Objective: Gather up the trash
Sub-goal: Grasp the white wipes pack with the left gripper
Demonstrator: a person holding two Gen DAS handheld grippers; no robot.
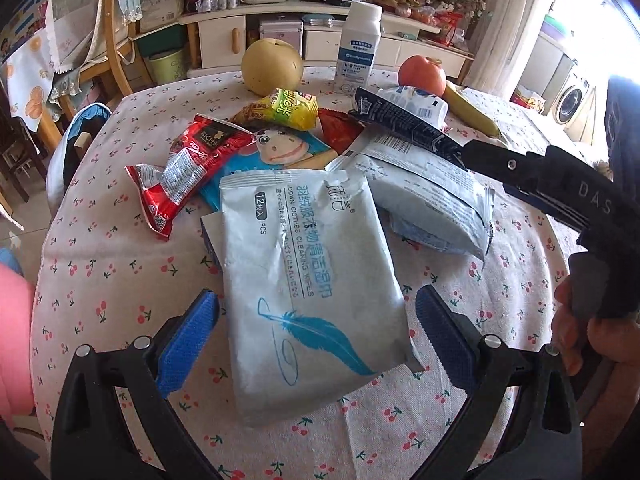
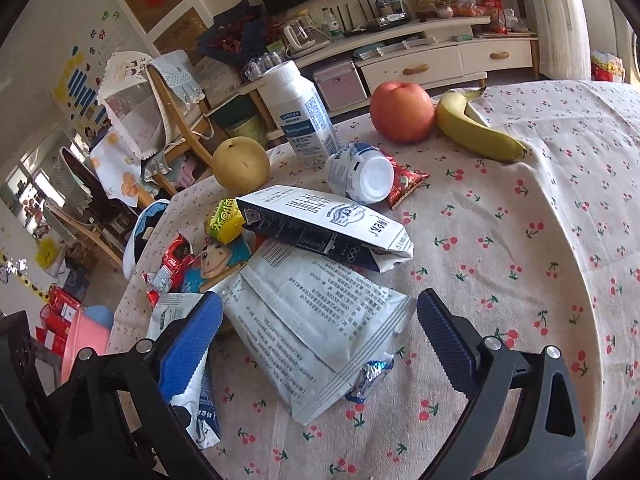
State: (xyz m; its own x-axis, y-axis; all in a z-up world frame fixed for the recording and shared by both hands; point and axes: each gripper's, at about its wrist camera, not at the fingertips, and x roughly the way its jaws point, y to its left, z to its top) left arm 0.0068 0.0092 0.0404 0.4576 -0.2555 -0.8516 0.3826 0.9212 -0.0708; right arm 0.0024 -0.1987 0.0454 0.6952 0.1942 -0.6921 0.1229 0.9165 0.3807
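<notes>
Nearest the lens in the left wrist view, the left gripper (image 1: 316,320) is seen with its blue pads spread wide, the pale wipes packet (image 1: 312,280) lying flat between them, untouched by either pad. In the right wrist view the right gripper (image 2: 320,332) is likewise held wide apart over a white printed pouch (image 2: 316,328), which lies between the pads without being pinched.

The round table (image 1: 100,280), covered in a cherry-print cloth, fills the middle of both frames. Piled at its centre, behind the wipes packet, are the white printed pouch, a dark blue and white carton (image 2: 324,224) lying across it, a blue cartoon packet (image 1: 280,150), a red crumpled wrapper (image 1: 180,168) at centre left and a yellow snack bag (image 1: 288,108).

Beyond the litter, along the upper part, a white bottle (image 1: 358,44) stands upright, flanked by a yellow pear (image 1: 270,66) and a red apple (image 1: 422,74); a banana (image 2: 476,128) lies beside the apple. A tipped small white bottle (image 2: 360,174) rests just below the upright one.
</notes>
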